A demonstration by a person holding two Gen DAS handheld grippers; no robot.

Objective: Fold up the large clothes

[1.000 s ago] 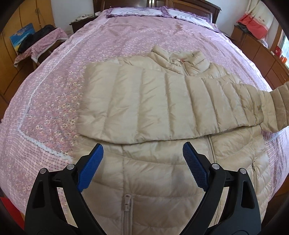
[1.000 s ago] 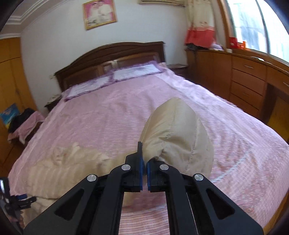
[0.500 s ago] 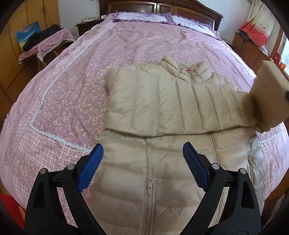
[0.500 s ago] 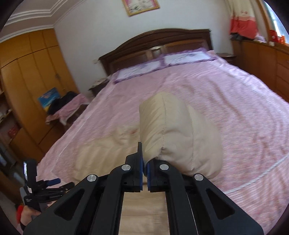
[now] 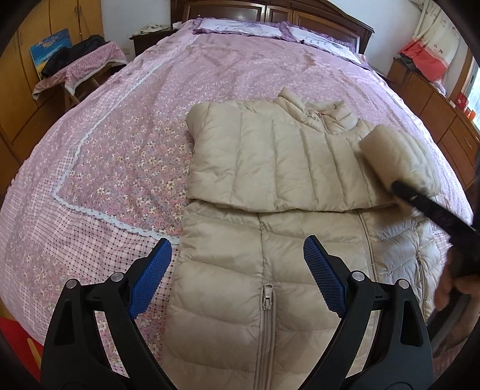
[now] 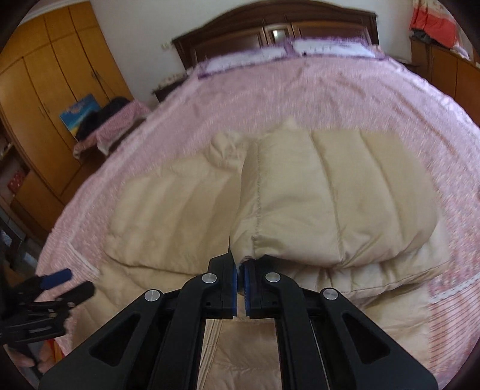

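Note:
A beige quilted puffer jacket (image 5: 270,246) lies zipper-up on the pink bed (image 5: 126,144). One sleeve lies folded across its chest (image 5: 270,162). My left gripper (image 5: 237,279) is open and empty, hovering over the jacket's lower front. My right gripper (image 6: 239,277) is shut on the cuff of the other sleeve (image 6: 330,204) and holds it raised over the jacket's chest. In the left wrist view that sleeve (image 5: 396,156) and the right gripper (image 5: 393,187) show at the right.
Pillows (image 5: 240,27) and a dark wooden headboard (image 6: 270,27) are at the far end. A draped stool with dark clothes (image 5: 78,66) stands left of the bed. Wooden wardrobes (image 6: 45,90) line the left, a dresser (image 5: 435,99) the right.
My right gripper has carried the sleeve leftward and down over the jacket's chest. My left gripper has drifted left, still open.

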